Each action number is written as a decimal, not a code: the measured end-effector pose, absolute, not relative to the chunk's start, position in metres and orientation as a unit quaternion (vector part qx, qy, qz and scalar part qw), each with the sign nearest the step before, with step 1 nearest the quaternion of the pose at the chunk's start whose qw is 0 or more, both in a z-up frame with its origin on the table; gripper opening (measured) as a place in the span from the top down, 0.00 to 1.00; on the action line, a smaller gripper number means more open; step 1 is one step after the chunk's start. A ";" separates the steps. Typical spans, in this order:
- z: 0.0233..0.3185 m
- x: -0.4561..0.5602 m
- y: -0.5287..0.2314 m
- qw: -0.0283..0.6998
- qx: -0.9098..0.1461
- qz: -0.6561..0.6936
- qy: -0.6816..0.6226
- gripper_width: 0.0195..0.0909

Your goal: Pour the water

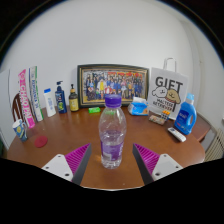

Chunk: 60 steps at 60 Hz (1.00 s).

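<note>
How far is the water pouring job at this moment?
Done: nothing visible; the water bottle stands upright on the table, purple cap on. In hand: the gripper is open, the bottle between its fingers, not pressed. Left: grasping, uncapping, pouring.

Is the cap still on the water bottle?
Yes, the water bottle carries its purple cap on top, and it stands on the table between the open tool's fingers, untouched.

Clear bottle (pixel 112 136) with purple cap and label; brown table (pixel 70 135).
</note>
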<state>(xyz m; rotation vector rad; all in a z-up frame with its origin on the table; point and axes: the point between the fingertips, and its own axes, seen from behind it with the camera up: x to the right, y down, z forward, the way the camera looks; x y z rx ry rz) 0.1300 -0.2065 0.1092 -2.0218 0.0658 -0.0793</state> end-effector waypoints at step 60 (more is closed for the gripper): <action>0.228 0.071 -0.102 0.578 -0.770 -0.243 -0.120 0.85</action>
